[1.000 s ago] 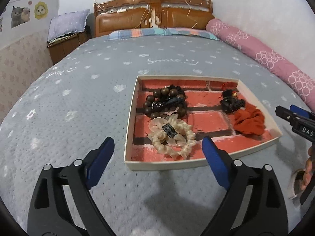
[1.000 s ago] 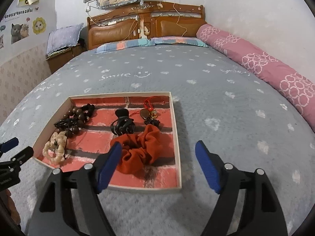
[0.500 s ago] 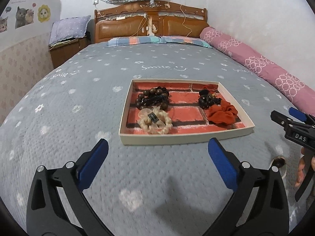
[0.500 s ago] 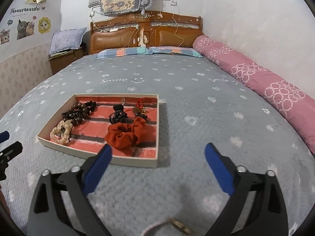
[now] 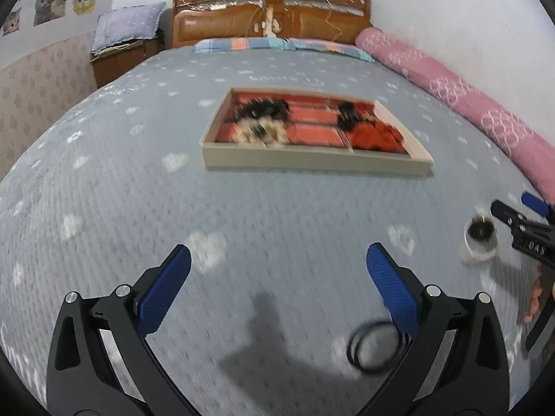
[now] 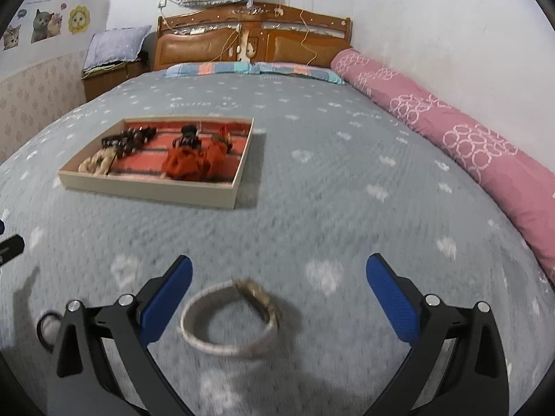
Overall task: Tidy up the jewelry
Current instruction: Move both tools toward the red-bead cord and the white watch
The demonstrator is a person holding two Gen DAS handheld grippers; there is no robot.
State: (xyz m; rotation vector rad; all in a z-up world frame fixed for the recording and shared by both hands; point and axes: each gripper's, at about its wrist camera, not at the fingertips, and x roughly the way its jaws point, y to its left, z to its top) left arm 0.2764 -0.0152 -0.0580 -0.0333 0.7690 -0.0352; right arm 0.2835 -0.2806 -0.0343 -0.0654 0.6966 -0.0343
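The tray (image 6: pixel 145 187) rests on the grey bedspread (image 6: pixel 329 180), well ahead of both my tools. It contains an orange scrunchie (image 6: pixel 194 161), dark beads (image 6: pixel 133 138), a cream hair tie (image 6: pixel 95 161) and a black clip (image 6: pixel 189 137). A watch (image 6: pixel 230 315) lies on the bedspread between the spread fingers of my right hand-held gripper (image 6: pixel 277 277), untouched. My left hand-held gripper (image 5: pixel 277 270) is likewise spread wide and empty; a black ring (image 5: pixel 376 346) lies beside its right finger.
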